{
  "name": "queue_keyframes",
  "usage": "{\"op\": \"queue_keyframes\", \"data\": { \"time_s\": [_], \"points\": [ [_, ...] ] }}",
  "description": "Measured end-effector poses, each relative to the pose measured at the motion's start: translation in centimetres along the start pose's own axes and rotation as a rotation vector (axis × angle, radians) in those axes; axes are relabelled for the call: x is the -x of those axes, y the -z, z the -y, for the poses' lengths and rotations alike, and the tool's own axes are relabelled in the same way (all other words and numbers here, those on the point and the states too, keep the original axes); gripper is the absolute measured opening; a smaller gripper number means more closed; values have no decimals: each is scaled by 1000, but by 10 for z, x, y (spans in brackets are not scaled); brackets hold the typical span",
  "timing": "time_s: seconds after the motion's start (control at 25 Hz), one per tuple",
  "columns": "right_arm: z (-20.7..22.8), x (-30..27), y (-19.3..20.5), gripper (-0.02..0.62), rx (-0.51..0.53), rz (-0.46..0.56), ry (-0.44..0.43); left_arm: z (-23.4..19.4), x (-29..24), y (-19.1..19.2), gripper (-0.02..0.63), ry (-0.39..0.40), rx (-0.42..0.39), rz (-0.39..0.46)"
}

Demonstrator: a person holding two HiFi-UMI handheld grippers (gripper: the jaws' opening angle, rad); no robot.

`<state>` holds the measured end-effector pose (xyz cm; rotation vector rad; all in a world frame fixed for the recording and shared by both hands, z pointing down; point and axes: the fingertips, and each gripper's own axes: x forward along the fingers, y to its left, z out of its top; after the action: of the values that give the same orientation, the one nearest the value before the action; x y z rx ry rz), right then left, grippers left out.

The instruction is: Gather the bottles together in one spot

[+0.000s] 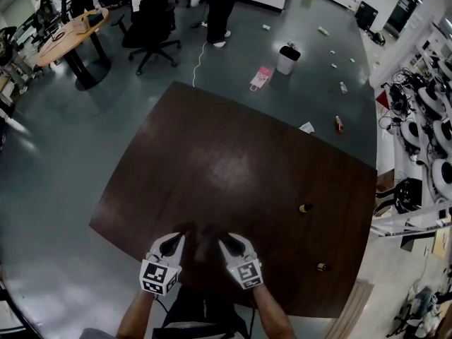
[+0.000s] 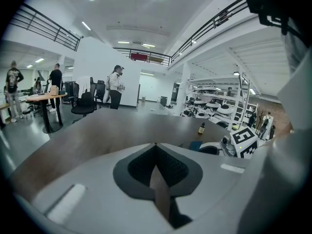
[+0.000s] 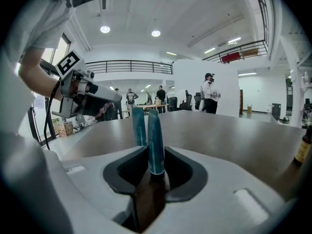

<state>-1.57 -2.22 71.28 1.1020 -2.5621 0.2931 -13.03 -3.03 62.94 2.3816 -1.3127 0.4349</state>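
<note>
Left hand-held gripper [image 2: 156, 146] is closed and empty, and the right hand-held gripper [image 3: 147, 113] is barely parted on nothing. Both hover over the near edge of the dark brown wooden counter [image 1: 212, 154]. A small brown glass bottle [image 1: 305, 208] and a second bottle [image 1: 322, 267] stand apart near the counter's right edge, where a careless reach could knock either off.

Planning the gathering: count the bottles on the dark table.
2. The far bottle sits toward the dark table's right side; the near bottle sits lower in the head view, near the same edge. None appears hidden.
</note>
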Motion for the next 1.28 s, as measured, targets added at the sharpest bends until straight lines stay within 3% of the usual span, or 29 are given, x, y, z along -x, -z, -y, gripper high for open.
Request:
{"op": "queue_keyframes", "data": {
  "time_s": [0.16,0.32,0.4,0.6,0.76,1.0,1.28],
  "points": [
    [-2,1,0,118,-2,0,-9,0,3,0,0,-4,1,0],
    [-5,0,3,229,-28,13,-6,0,4,0,0,-5,0,1],
    [-5,4,4,253,-33,9,5,2,5,-2,0,-5,-3,1],
    [-7,21,-3,253,-52,21,13,5,10,-12,0,-1,-16,18],
    [-3,50,-24,171,-60,60,61,15,18,-24,0,14,-22,39],
    [23,95,-51,40,-80,148,224,47,9,-42,0,98,-55,58],
    [47,140,-64,15,-119,209,365,100,-1,-64,0,198,-98,87]
  ]
}}
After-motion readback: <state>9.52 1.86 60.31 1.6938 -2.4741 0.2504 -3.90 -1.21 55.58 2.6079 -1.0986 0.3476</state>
